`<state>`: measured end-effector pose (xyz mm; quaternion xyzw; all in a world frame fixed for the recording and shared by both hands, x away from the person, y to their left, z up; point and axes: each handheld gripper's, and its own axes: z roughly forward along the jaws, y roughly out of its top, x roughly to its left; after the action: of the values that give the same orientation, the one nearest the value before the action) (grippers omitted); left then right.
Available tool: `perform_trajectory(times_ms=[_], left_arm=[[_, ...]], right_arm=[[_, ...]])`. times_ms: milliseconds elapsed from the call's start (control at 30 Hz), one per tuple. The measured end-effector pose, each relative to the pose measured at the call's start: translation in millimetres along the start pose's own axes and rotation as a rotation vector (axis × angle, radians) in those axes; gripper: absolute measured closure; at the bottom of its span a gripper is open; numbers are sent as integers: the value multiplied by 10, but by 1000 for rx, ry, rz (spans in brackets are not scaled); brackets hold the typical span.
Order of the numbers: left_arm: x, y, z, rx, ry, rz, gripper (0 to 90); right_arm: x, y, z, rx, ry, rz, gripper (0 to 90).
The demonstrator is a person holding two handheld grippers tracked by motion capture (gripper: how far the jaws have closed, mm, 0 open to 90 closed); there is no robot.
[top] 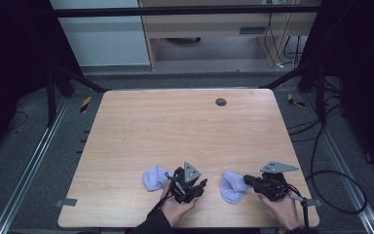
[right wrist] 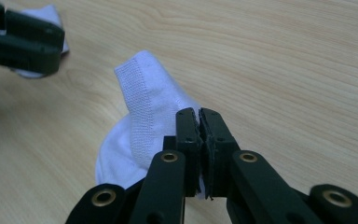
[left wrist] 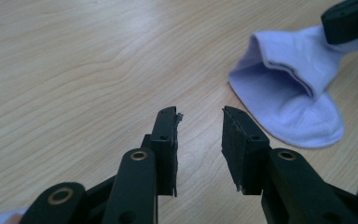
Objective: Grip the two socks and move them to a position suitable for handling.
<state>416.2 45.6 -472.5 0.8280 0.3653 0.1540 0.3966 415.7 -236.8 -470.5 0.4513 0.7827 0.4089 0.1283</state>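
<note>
Two pale lilac-white socks lie near the table's front edge. The left sock [top: 153, 178] rests just behind my left gripper [top: 202, 185], whose jaws point right and stand open over bare wood [left wrist: 200, 114]. The right sock [top: 230, 187] lies between the two grippers. My right gripper [top: 247, 180] is shut on that sock's edge [right wrist: 198, 114], and its ribbed cuff [right wrist: 140, 88] stands up off the table. The same sock [left wrist: 289, 98] shows in the left gripper view with the right gripper's jaw on its upper end. Behind the left gripper [right wrist: 25, 39] sits the left sock [right wrist: 51, 14].
The wooden table [top: 175, 126] has a small grey round cap [top: 220, 102] near its far edge. Black frame posts stand at both back corners. Cables [top: 336, 185] loop on the floor to the right.
</note>
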Motion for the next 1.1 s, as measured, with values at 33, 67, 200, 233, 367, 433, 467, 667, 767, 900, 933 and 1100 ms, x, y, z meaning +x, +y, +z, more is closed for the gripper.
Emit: perform_trajectory(times_ms=[33,67,200,233,367,433,467,667,767,900,933,1100], left_arm=[[-19,-4,14,3,-2,4,653],[-32,-7,26,4,-7,7,652],[-110,-17,91,13,-17,25,640],[-123,-17,102,15,-16,31,639],[-177,-29,177,26,-17,52,632],[-181,-33,206,30,-21,49,632],[-185,-31,215,32,-18,46,632],[-231,23,286,18,-48,29,632],[-249,45,325,20,-52,24,636],[-279,53,385,25,-58,27,638],[-290,55,401,26,-64,27,638],[-366,71,442,22,-89,32,621]], right_arm=[[-9,8,12,-1,-2,22,866],[-22,16,24,-1,-2,30,865],[-53,36,86,6,-22,54,864],[-51,41,97,9,-25,66,863],[-77,56,148,13,-37,73,861],[-86,61,179,24,-47,78,861],[-98,64,202,29,-53,78,861],[-119,79,255,48,-69,82,862],[-114,77,260,53,-73,73,863],[-127,75,265,54,-75,76,863],[-128,75,265,53,-75,77,863],[-124,73,273,57,-77,77,863]])
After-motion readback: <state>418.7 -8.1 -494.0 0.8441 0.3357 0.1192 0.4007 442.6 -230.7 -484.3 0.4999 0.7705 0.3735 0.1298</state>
